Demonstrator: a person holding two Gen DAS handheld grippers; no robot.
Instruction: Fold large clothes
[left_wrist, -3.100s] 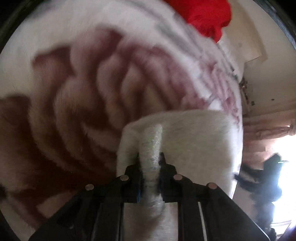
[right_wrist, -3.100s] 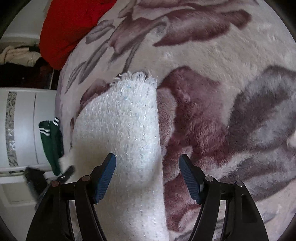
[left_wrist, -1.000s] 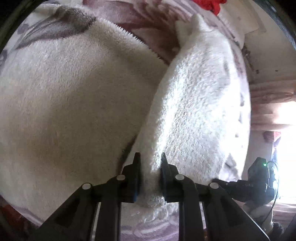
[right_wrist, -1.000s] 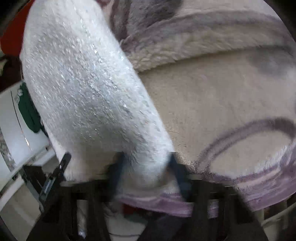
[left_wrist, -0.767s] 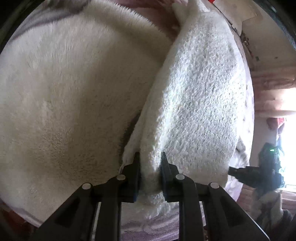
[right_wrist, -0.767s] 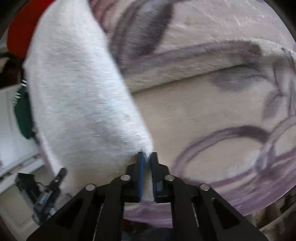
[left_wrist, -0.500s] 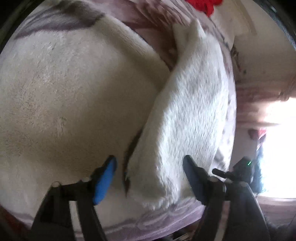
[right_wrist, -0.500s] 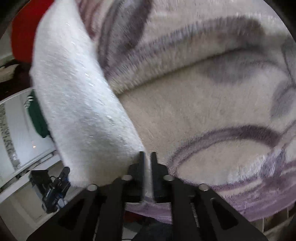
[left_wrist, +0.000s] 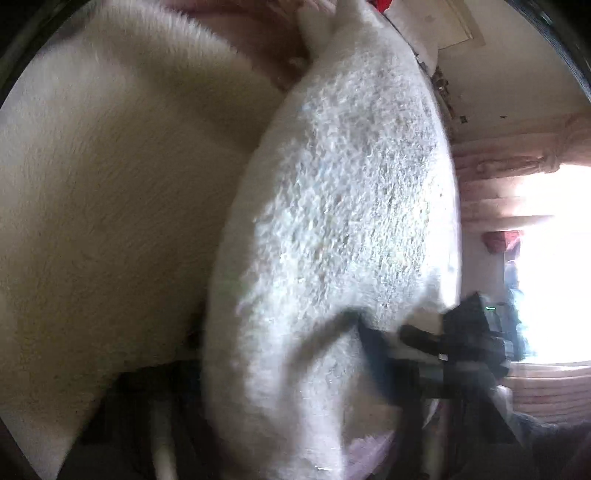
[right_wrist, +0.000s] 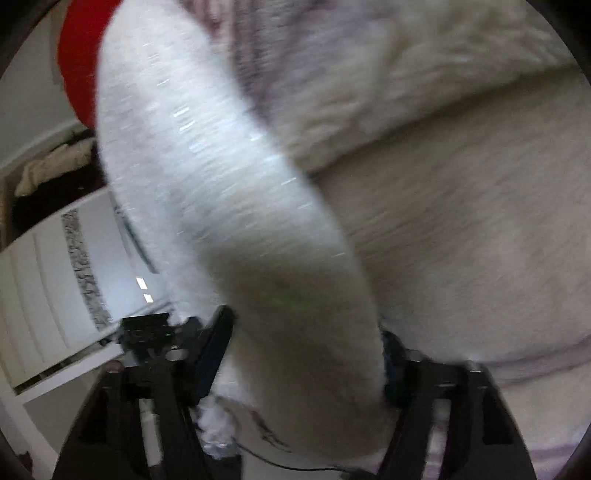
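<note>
A white fuzzy garment (left_wrist: 340, 206) lies in a long folded strip on a cream plush blanket (left_wrist: 110, 184) with purple patterns. My left gripper (left_wrist: 284, 350) straddles the strip's near end; the jaws stand wide and are closing, with the cloth between them. In the right wrist view the same garment (right_wrist: 207, 177) runs up from my right gripper (right_wrist: 304, 343), whose jaws are also wide and closing around the other near corner. Motion blur hides whether the pads touch the cloth. Each view shows the other gripper (left_wrist: 465, 336) (right_wrist: 147, 332) beside the strip.
A red garment (right_wrist: 77, 59) lies at the blanket's (right_wrist: 461, 240) far end. White drawers (right_wrist: 44, 288) stand left of the bed, with a pile of clothes (right_wrist: 51, 166) above them. A bright window (left_wrist: 546, 277) is at the right.
Both grippers held the garment's near edge a second ago and have let go. The left opened first, the right after. Both now sit lower and closer, with the cloth between wide jaws.
</note>
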